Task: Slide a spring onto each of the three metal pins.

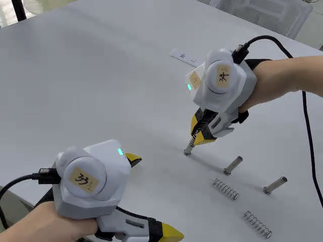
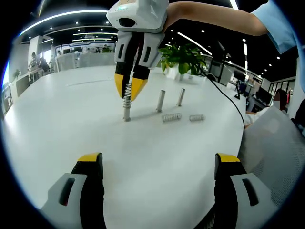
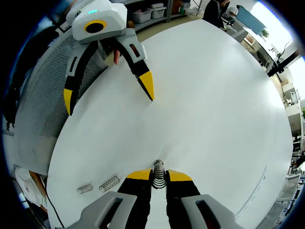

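Observation:
Three metal pins stand upright on the white table: one (image 1: pixel 188 149) under my right gripper, a second (image 1: pixel 232 165) to its right, a third (image 1: pixel 274 185) farther right. My right gripper (image 1: pixel 199 135) is shut on a spring (image 3: pixel 158 174) that sits over the top of the first pin (image 2: pixel 126 113). Two loose springs lie flat near the pins, one (image 1: pixel 225 188) close to the second pin and one (image 1: pixel 258 224) nearer the table's front. My left gripper (image 1: pixel 151 196) hovers open at the lower left, its yellow fingertips (image 2: pixel 90 158) wide apart with nothing between them.
A white label strip (image 1: pixel 183 57) lies on the table behind the right gripper. A black cable (image 1: pixel 306 121) trails off the right gripper past the pins. A mesh chair back (image 1: pixel 267 14) stands beyond the far table edge.

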Motion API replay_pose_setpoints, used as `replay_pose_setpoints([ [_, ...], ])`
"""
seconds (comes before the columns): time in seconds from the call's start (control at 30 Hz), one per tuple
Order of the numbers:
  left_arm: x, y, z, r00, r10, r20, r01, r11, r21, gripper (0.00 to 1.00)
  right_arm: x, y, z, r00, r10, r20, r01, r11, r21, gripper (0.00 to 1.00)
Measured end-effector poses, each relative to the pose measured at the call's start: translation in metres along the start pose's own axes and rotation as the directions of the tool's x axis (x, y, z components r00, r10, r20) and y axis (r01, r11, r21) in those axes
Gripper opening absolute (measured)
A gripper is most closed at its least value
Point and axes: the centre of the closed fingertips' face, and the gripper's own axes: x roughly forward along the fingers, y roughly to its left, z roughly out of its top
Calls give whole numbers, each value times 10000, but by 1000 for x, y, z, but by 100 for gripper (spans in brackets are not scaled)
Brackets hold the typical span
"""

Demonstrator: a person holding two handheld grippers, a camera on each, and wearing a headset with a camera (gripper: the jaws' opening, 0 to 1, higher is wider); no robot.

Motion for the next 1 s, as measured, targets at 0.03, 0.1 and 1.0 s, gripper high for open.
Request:
replay_pose_setpoints([
  [0.03,0,0,-1,10000,5,-17,-5,10000,-1,96,2,0,-1,10000,26,-28,-26,10000,-1,7],
  [0.1,0,0,-1,10000,4,-14,-4,10000,-31,96,5,1,-2,10000,32,-64,-32,10000,-36,7],
  [1.0,-3,-1,-7,10000,-4,-76,3,9999,-162,96,26,4,-5,9999,160,-17,-160,9998,86,7],
])
